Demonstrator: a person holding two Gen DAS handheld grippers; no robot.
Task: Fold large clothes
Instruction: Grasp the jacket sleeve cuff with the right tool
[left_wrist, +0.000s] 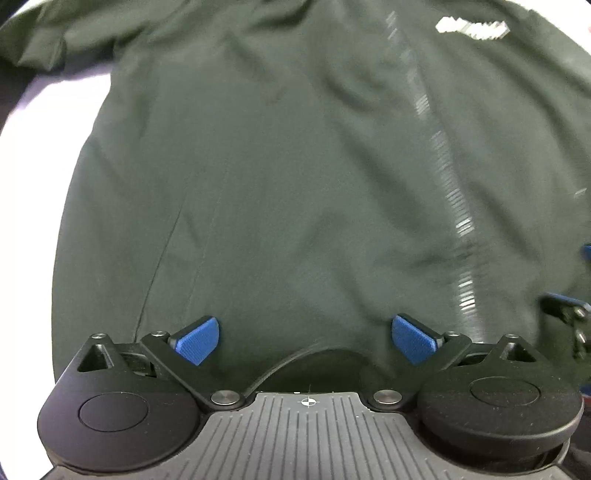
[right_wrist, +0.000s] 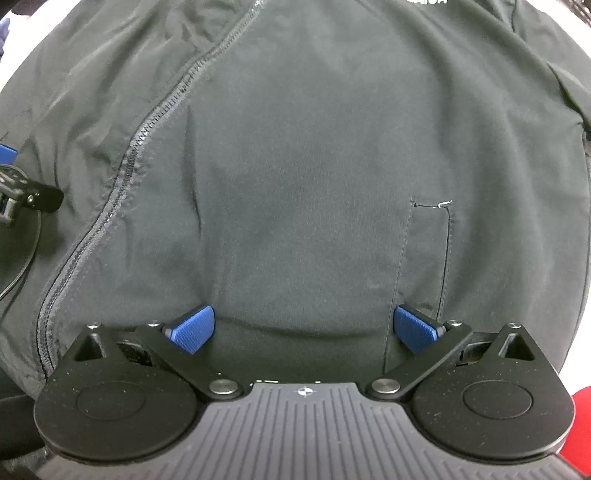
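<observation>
1. Both pairs of blue-padded black fingers stand spread wide, with nothing pinched between them: the left gripper (left_wrist: 306, 340) and the right gripper (right_wrist: 304, 329) each point down at the cloth.
2. Below them a large dark green-grey zip-up jacket of soft knit fabric (left_wrist: 280, 192) lies spread flat, front side up, filling almost all of both views.
3. In the left wrist view, the left gripper's blue fingers (left_wrist: 197, 341) sit over the jacket's bottom hem, which curves as a dark edge just under them; whether the pads touch the cloth cannot be told.
4. The jacket's long zipper (left_wrist: 448, 192) runs up the right part of that view, blurred, and a white printed logo (left_wrist: 471, 27) shows on the chest near the top right.
5. A white table (left_wrist: 40, 122) shows bare at the left edge, beside the jacket's side seam and below a sleeve.
6. In the right wrist view, the zipper (right_wrist: 147, 147) runs diagonally from the top centre to the lower left, and the right gripper sits on the panel to its right.
7. A vertical pocket opening with stitched edges (right_wrist: 445, 258) lies just above the right-hand pad (right_wrist: 415, 330).
8. Part of the other gripper shows at each view's near edge, close beside the zipper.
</observation>
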